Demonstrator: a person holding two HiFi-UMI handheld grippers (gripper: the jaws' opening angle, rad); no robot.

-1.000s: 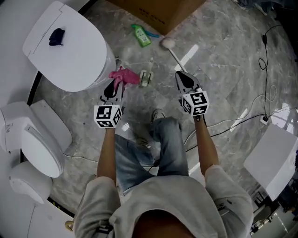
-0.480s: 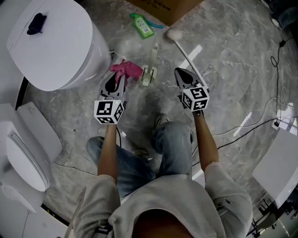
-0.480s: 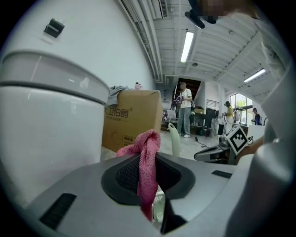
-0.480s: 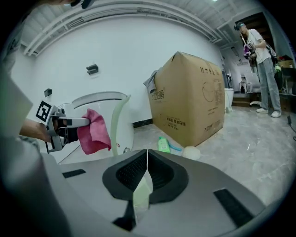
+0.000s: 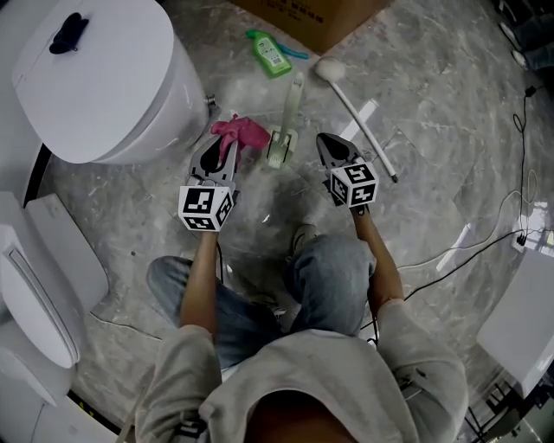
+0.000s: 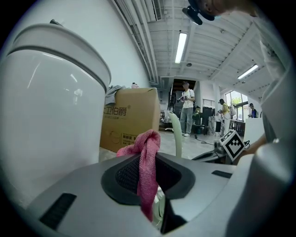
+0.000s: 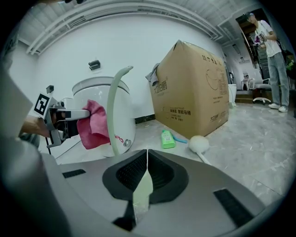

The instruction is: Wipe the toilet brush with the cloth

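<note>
Just below the camera, a person in jeans reaches both forearms out over the marbled floor, a tool in each hand. The left tool is pressed together on a pink cloth. The cloth's loose end bunches beyond the jaws at eleven o'clock, free to serve as the wiping face. The right tool is clamped on a thin pale green edge, apparently the flat lower part of the toilet brush, though the head view does not make the join plain. That brush stands between the two tools at twelve o'clock, its curved handle rising roughly upright. Held this way, the handle is open on all sides to the cloth, which hangs just beside it without clearly touching. Wiping looks about to begin rather than under way. Farther off, a white toilet fills ten o'clock and a green bottle lies at twelve. A white round-headed brush lies flat at one o'clock, and a cardboard box closes the scene at the far edge.
</note>
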